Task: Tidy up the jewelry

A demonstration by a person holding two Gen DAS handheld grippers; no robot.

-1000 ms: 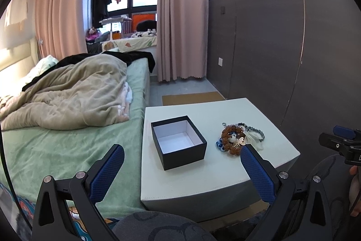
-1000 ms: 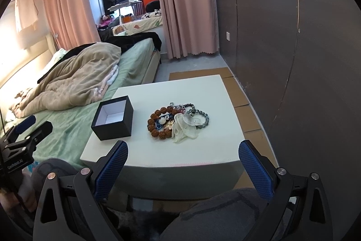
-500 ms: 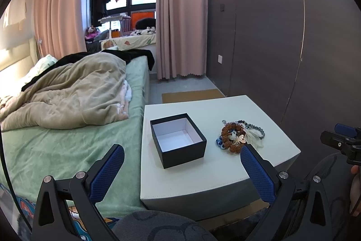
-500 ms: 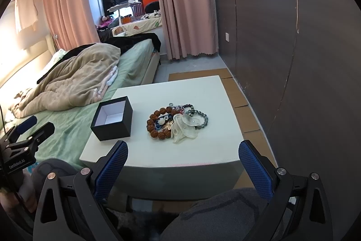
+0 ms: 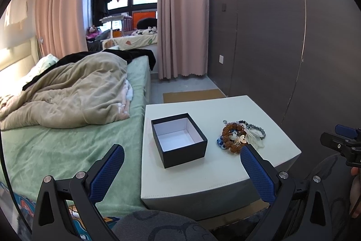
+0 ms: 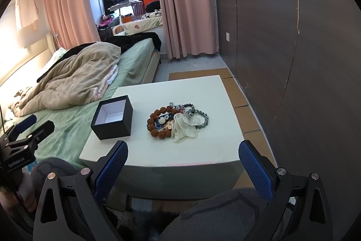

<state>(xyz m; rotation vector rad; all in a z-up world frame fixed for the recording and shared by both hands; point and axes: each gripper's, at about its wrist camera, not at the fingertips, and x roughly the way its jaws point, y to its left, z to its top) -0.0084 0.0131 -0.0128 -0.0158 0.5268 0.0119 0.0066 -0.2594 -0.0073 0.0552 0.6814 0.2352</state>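
Observation:
A pile of jewelry (image 6: 176, 120) lies on the white table (image 6: 214, 101): a brown bead bracelet, a dark bead bracelet, blue pieces and a clear pouch. It also shows in the left wrist view (image 5: 240, 136). An open black box (image 6: 112, 120) with a white empty inside stands left of the pile, also seen in the left wrist view (image 5: 178, 139). My left gripper (image 5: 180, 173) is open and empty, held before the table's near edge. My right gripper (image 6: 182, 166) is open and empty, also short of the table.
A bed (image 5: 56, 146) with a beige duvet (image 5: 67, 92) runs along the table's left side. A dark panelled wall (image 6: 293, 49) stands on the right. Cardboard sheets (image 6: 246, 110) lie on the floor by the wall. My knees are below both grippers.
Both views have shifted only slightly; the left gripper has drifted a little. Box and jewelry have not moved. Both grippers stay open.

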